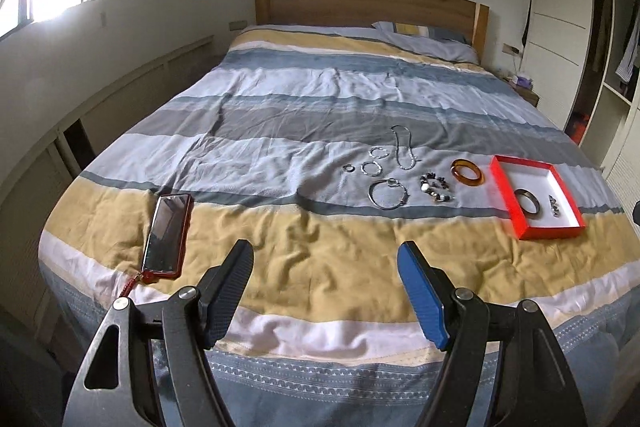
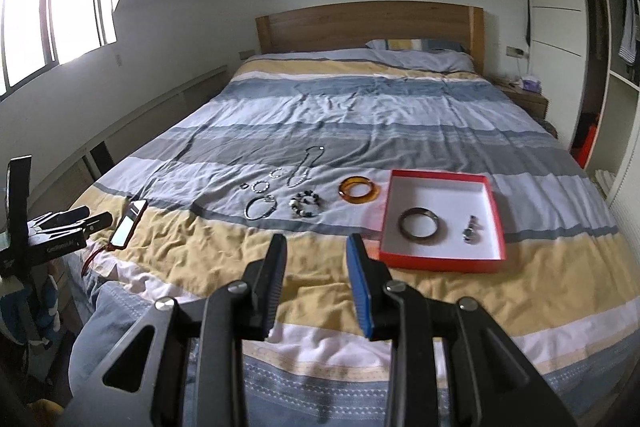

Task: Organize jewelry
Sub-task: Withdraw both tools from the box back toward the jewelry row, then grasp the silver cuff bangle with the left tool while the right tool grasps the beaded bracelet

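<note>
Inside the red box, the small dark pieces beside the dark bangle are too small to identify. Left of the box, the beaded bracelet is blurred. Beyond it, the small ring shows no detail. The phone is partly cut by the left hand-held gripper.

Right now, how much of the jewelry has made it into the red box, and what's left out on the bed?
Done: a dark bangle and a small beaded piece lie in the red box.

In hand: nothing; the left claw and right claw are open and empty.

Left on the bedspread: amber bangle, beaded bracelet, silver bangle, chain necklace, and small bracelets and ring.
</note>
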Demonstrator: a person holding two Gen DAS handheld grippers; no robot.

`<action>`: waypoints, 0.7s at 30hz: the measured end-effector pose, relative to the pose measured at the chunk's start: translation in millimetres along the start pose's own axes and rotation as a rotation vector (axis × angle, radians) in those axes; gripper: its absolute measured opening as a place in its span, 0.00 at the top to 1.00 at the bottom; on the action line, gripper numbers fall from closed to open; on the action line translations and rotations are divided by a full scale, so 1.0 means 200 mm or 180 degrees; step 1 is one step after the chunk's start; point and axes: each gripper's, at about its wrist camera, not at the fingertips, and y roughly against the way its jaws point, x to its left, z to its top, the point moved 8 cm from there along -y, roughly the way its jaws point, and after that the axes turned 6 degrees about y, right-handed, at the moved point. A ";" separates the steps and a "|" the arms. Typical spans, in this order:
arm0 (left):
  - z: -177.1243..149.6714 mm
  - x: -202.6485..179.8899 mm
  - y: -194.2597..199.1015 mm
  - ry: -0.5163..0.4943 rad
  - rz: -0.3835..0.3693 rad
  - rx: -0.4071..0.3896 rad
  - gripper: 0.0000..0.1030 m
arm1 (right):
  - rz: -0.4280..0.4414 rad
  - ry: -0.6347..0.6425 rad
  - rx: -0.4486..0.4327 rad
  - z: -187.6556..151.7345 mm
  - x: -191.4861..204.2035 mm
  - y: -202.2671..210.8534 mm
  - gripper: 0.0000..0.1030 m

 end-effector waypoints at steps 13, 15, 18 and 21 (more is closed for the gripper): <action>0.03 -0.05 -0.43 0.0017 -0.0076 0.0268 0.27 | 0.0246 0.0051 0.0303 0.00 0.05 -0.46 0.71; 0.03 -0.06 -0.52 0.0041 -0.0101 0.0332 0.29 | 0.0282 0.0072 0.0364 0.00 0.07 -0.57 0.71; 0.04 -0.09 -0.68 0.0058 -0.0172 0.0449 0.35 | 0.0362 0.0077 0.0441 0.00 0.08 -0.72 0.71; 0.05 -0.13 -0.84 0.0036 -0.0198 0.0548 0.35 | 0.0454 0.0094 0.0533 0.00 0.10 -0.88 0.71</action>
